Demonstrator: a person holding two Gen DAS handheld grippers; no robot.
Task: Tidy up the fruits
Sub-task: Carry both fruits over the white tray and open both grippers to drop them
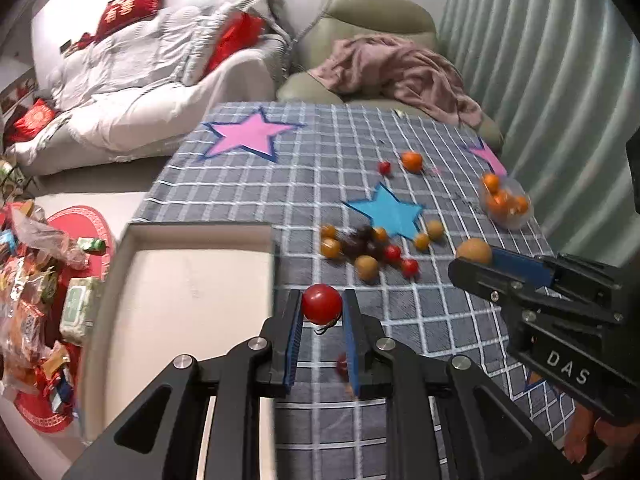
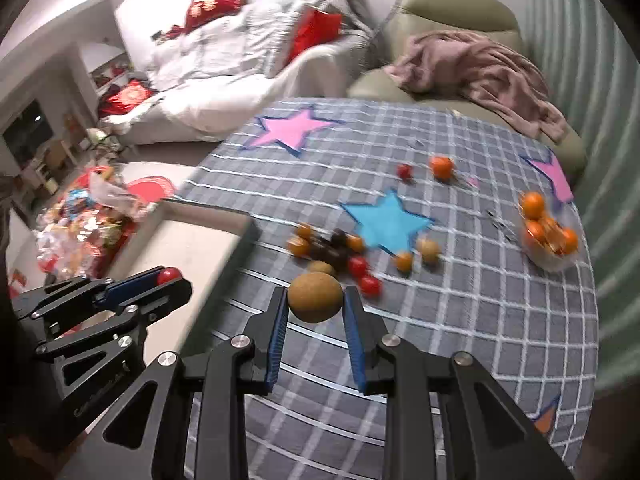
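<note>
I'm carrying two picks: left gripper point(image 1: 322, 310) clamping a cherry tomato point(image 1: 322, 304), right gripper point(image 2: 315, 300) clamping a longan point(image 2: 315, 297). Next, prob. dropping both into white tray point(image 1: 192, 236) at 9 o'clock w/o squeezing.

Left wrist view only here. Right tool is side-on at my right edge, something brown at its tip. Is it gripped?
Observer: Yes. The right tool is shut on a round brown fruit, pinched between both blue pads.
Operator: Is there more brown fruit behind it? The tool blocks my view there.
Observer: One more, smaller brown fruit, sits on the cloth just beyond the held one.
Operator: How does my left tool look from there?
Observer: The left tool is over the white tray, with the red tomato at its tip.
</note>
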